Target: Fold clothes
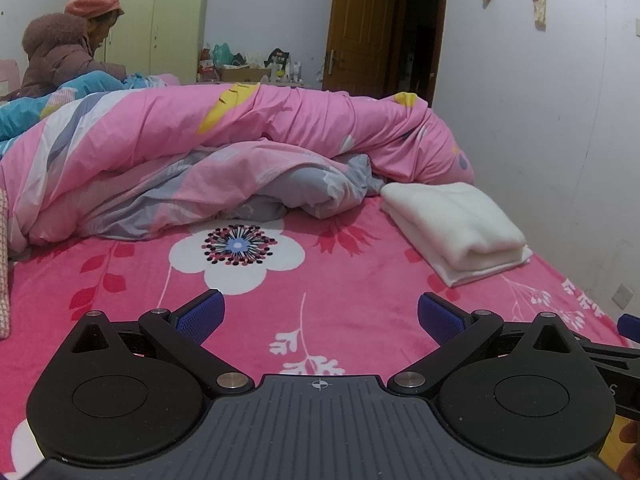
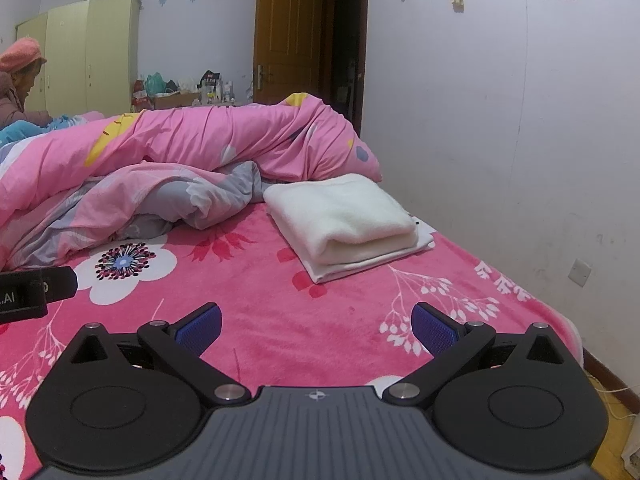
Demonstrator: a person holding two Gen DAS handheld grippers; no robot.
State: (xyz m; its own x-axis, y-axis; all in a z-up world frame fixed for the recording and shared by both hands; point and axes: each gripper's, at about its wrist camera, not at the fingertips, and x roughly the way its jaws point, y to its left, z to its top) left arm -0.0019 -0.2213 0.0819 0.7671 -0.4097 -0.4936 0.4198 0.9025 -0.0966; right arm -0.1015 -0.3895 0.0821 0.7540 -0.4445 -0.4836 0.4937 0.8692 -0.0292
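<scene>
Left gripper [image 1: 320, 312] and right gripper [image 2: 317, 322]: jaws wide, empty, over bed [image 2: 280, 320]. Folded white garment [image 2: 344, 220] near edge; a careless nudge could unfold it.

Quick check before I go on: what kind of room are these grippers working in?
Most likely a home bedroom. A bed with a pink floral blanket fills the view, a rumpled pink quilt is heaped behind, and a pale yellow wardrobe stands against the far wall. A folded white garment lies on the bed.
</scene>
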